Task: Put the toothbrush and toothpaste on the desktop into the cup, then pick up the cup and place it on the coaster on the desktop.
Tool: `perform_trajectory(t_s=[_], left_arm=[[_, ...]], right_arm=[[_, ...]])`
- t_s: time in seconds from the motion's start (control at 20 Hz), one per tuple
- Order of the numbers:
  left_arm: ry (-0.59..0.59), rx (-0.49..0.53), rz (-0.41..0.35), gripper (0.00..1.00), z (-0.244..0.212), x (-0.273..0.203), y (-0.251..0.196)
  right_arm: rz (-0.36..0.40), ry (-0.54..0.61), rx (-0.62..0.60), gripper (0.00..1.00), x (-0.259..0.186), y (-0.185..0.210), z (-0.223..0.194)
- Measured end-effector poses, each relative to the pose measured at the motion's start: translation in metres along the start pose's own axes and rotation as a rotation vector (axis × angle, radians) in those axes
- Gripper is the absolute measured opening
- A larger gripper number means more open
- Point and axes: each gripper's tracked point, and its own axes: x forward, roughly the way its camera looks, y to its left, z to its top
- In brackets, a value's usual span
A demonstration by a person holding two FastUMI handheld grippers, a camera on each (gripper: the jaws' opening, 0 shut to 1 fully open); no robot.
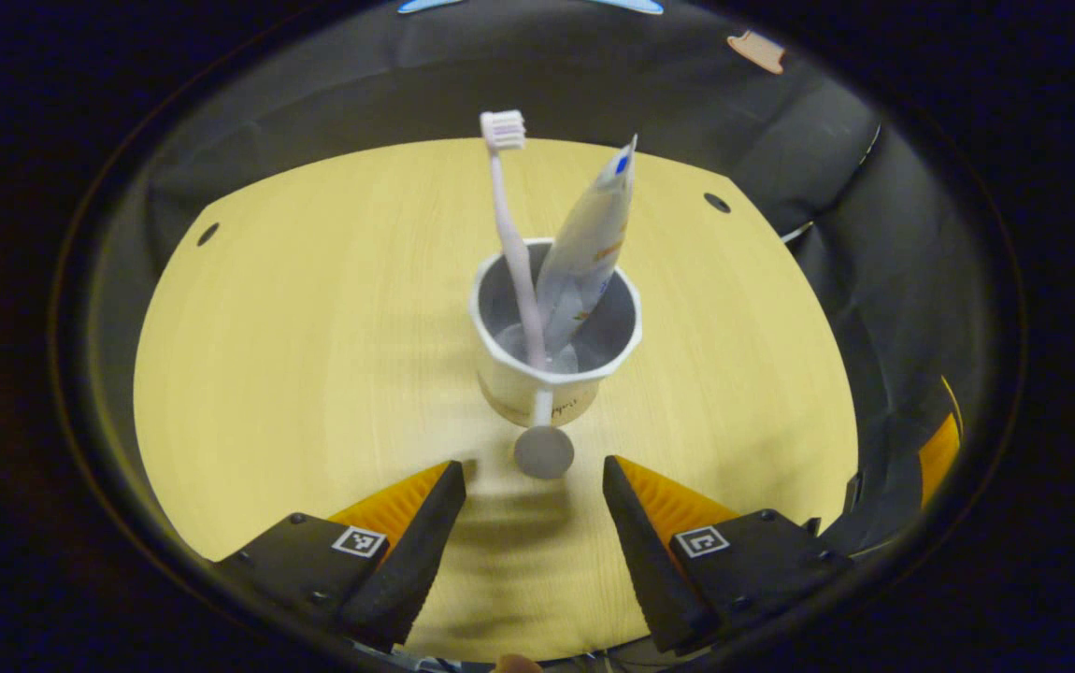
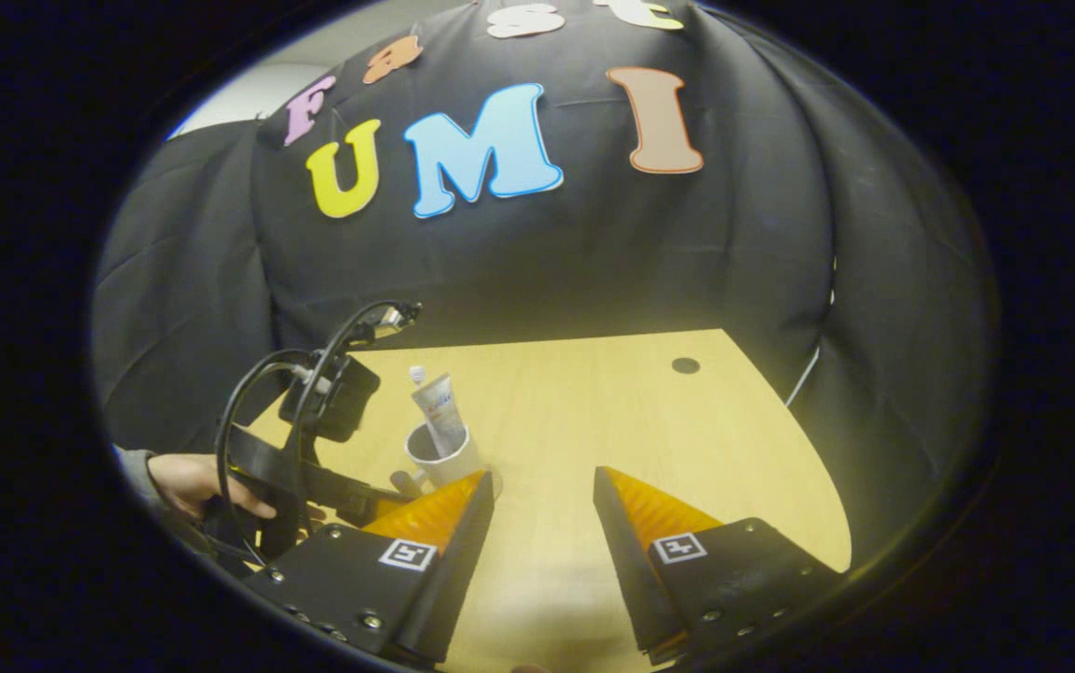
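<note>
From the left gripper view I read the first half of the task as done: the toothbrush [image 1: 511,245] and the toothpaste [image 1: 586,254] both stand inside the cup [image 1: 551,350], the brush leaning toward eleven o'clock with its bristled head up, the tube leaning toward one o'clock with its crimped end up; each rests against the rim, which is why they hold upright rather than falling flat. The cup sits on the desktop [image 1: 294,355] just beyond my left gripper [image 1: 534,500], whose jaws stand wide apart with nothing between them; I have it lined up on the cup at twelve o'clock, presumably to close on the wall for the lift. A small grey round disc [image 1: 543,451] lies at six o'clock of the cup, touching or nearly touching its base; it could be the brush's foot or a handle seen end-on, and I cannot tell which through this lens. In the right gripper view my right gripper [image 2: 539,505] is also spread open and empty, held back over bare wood; the cup [image 2: 439,456] shows at its ten o'clock with the other gripper and a hand [image 2: 187,481] close beside it; I judge the coaster step is not yet begun.
</note>
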Motion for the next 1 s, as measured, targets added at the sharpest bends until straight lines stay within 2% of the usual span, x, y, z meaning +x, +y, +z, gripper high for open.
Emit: perform_trajectory(t_s=[0.2,0.25,0.3,0.4,0.45,0.5,0.55,0.65,0.7,0.75,0.9,0.95,1.0], left_arm=[[-0.214,-0.049,0.038,0.96,0.004,-0.07,0.015],[-0.284,-0.059,0.047,0.91,0.003,-0.082,0.019],[-0.354,-0.071,0.055,0.91,0.017,-0.088,0.02],[-0.47,-0.101,0.057,0.91,0.018,-0.127,0.029],[-0.516,-0.115,0.054,0.96,0.02,-0.132,0.03],[-0.558,-0.124,0.051,0.91,0.021,-0.141,0.031],[-0.599,-0.129,0.049,0.94,0.021,-0.148,0.033],[-0.661,-0.127,0.052,1.0,0.014,-0.155,0.043],[-0.677,-0.119,0.048,0.96,0.012,-0.157,0.048],[-0.679,-0.098,0.035,0.96,0.009,-0.162,0.053],[-0.721,-0.046,0.022,0.96,0.013,-0.179,0.059],[-0.744,-0.027,0.023,0.91,0.015,-0.186,0.06],[-0.772,-0.009,0.023,0.91,0.018,-0.194,0.062]], right_arm=[[0.031,-0.041,-0.056,0.69,-0.011,0.007,0.01],[0.034,-0.053,-0.066,0.69,-0.013,0.01,0.013],[0.041,-0.065,-0.074,0.69,-0.016,0.013,0.015],[0.051,-0.091,-0.096,0.69,-0.018,0.022,0.02],[0.046,-0.096,-0.106,0.69,-0.019,0.024,0.02],[0.044,-0.101,-0.109,0.69,-0.022,0.027,0.021],[0.042,-0.113,-0.104,0.69,-0.025,0.032,0.024],[0.043,-0.148,-0.094,0.7,-0.031,0.044,0.03],[0.026,-0.158,-0.093,0.87,-0.033,0.047,0.032],[0.009,-0.17,-0.095,0.94,-0.035,0.046,0.035],[-0.024,-0.219,-0.111,0.94,-0.043,0.055,0.044],[-0.038,-0.235,-0.113,0.94,-0.046,0.057,0.047],[-0.051,-0.25,-0.112,0.89,-0.05,0.058,0.049]])
